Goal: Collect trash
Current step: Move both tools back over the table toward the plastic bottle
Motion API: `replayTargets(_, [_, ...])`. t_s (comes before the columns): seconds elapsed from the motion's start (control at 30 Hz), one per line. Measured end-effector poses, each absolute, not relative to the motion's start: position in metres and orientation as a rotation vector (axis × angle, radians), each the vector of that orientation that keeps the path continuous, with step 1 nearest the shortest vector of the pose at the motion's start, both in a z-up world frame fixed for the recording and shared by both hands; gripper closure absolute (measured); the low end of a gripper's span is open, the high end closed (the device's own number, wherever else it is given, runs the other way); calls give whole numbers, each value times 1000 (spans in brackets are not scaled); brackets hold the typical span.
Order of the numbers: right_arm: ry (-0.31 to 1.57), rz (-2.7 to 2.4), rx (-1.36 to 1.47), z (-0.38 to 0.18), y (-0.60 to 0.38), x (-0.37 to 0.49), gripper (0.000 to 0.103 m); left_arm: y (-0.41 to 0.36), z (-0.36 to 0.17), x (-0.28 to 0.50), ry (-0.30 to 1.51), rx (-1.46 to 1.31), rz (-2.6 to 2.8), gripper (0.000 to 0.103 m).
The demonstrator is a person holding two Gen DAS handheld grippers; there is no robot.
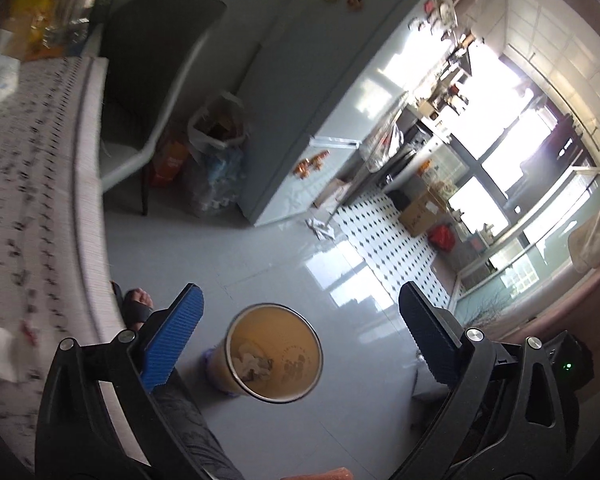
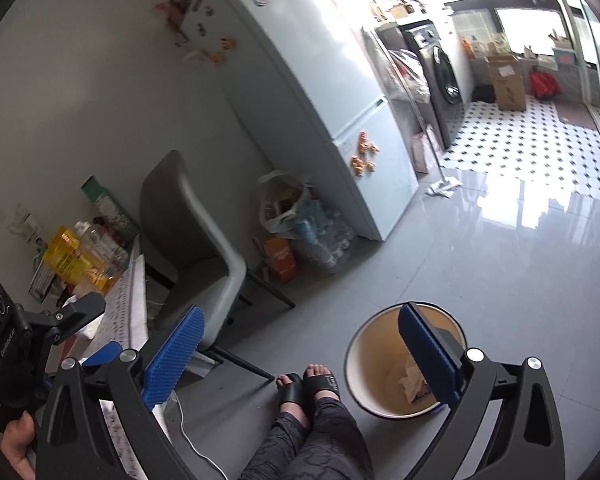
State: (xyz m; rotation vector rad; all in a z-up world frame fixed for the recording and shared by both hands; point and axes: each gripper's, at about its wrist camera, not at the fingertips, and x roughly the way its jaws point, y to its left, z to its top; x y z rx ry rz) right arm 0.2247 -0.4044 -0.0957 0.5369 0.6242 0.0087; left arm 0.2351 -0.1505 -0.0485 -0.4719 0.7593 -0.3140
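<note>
Bin (image 1: 274, 358): round, cream-lined, standing on the grey floor (image 1: 284, 256) just beside the seated person's sandalled feet (image 2: 308, 386). Contents: some crumpled paper trash (image 1: 252, 364) at the bottom, nothing more visible. So at least some collecting looks done.

Left tool (image 1: 300, 336): jaws spread wide, nothing between the blue pads (image 1: 172, 338); poised directly above the bin mouth, as though it has nothing left to hand over.

Right tool (image 2: 300, 354): likewise wide open and empty, held over the floor, with the bin showing behind its right pad.

Bench (image 1: 28, 184): patterned cloth, at the person's left. A white crumpled item with a red scrap (image 1: 22, 338) lies near its front edge, blurred; possibly trash yet to be picked up, but I cannot tell for sure. Bottles and yellow packets (image 2: 74, 260) stand at the far end, probably not trash.

Also present: grey chair (image 2: 196, 240), fridge (image 2: 320, 92), filled plastic bags (image 2: 300, 220) by the fridge.

Judgement: partway through; bench items likely remain.
</note>
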Motion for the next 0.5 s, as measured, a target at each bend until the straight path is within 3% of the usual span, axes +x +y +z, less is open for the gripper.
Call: replayTargets(0.5, [616, 126, 415, -55, -314, 211, 8, -52, -26, 172, 636, -515, -243, 6])
